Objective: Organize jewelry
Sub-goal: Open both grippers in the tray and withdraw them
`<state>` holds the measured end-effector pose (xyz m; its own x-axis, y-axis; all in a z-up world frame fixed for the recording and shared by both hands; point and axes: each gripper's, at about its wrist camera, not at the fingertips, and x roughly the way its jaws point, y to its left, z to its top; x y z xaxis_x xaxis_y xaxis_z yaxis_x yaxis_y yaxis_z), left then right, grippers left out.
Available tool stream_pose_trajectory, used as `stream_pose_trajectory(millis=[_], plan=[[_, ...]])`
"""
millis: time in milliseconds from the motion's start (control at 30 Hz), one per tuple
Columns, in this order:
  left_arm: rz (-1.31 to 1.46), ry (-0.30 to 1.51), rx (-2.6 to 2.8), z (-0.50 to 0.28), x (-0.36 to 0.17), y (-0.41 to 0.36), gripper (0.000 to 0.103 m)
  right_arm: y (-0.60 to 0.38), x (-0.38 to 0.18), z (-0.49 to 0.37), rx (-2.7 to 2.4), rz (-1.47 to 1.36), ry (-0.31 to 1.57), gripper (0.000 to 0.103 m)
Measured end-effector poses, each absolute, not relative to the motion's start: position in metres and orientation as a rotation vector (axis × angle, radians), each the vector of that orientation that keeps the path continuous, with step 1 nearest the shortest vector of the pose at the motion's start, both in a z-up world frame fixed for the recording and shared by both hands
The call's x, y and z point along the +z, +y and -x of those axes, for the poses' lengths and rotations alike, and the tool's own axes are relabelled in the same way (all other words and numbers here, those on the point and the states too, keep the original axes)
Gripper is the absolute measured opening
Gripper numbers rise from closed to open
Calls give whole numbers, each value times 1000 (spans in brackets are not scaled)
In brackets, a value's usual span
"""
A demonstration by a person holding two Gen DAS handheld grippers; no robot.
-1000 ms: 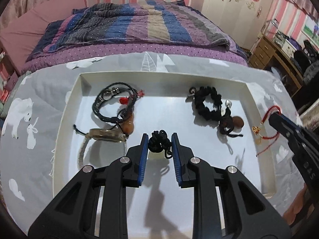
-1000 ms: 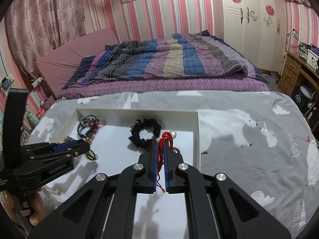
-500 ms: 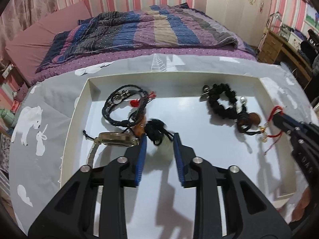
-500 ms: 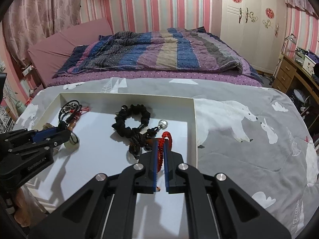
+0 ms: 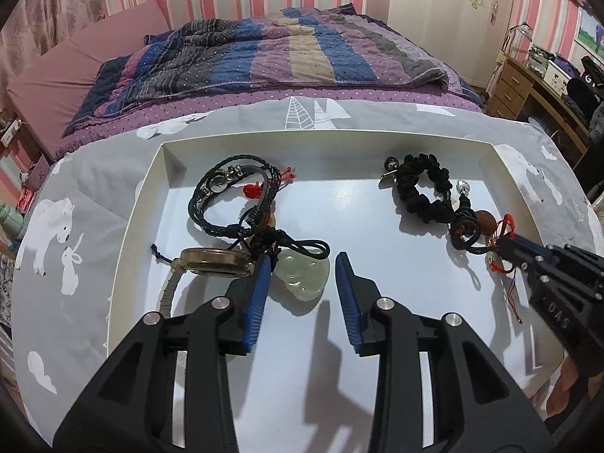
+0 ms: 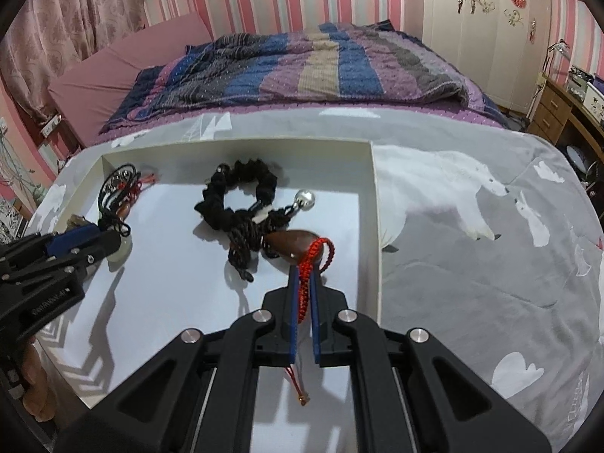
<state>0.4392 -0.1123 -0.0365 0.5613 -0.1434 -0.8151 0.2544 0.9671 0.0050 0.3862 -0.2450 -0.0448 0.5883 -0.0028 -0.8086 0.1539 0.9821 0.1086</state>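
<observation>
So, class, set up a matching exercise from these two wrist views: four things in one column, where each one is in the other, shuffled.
Things:
1. jade pendant
2. red cord bracelet
3. black scrunchie
4. watch

Places:
A. pinched in the right gripper
B. far right part of the tray
C. between the open left gripper fingers
D. tray's left side, beside the left gripper

Pairs: 1-C, 2-A, 3-B, 4-D

Black grippers, blue jaws (silver screws)
</observation>
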Motion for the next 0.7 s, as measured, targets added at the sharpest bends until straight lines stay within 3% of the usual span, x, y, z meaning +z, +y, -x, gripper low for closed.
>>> stream_pose_trajectory(millis=[233,267,300,333,633,700], plan=[[-98,942,-257,-434,-29,-114,54,-239,-47,-387,-78,-157,970,7],[-96,936,-255,-433,-25,-113,59,-240,-45,-387,-80,-160,966,15],[-95,928,-256,-431,-22,-112,62,-241,-42,-385,-82,-163,959,37],[-92,914,-256,-429,-17,-111,65,-241,-37,-382,-73,-170,941,46],[-52,800,-160,-419,36,-70,97,-243,12,-361,-68,-173,824,65],[-43,776,-144,-416,48,-60,100,-244,25,-353,-81,-173,786,86]])
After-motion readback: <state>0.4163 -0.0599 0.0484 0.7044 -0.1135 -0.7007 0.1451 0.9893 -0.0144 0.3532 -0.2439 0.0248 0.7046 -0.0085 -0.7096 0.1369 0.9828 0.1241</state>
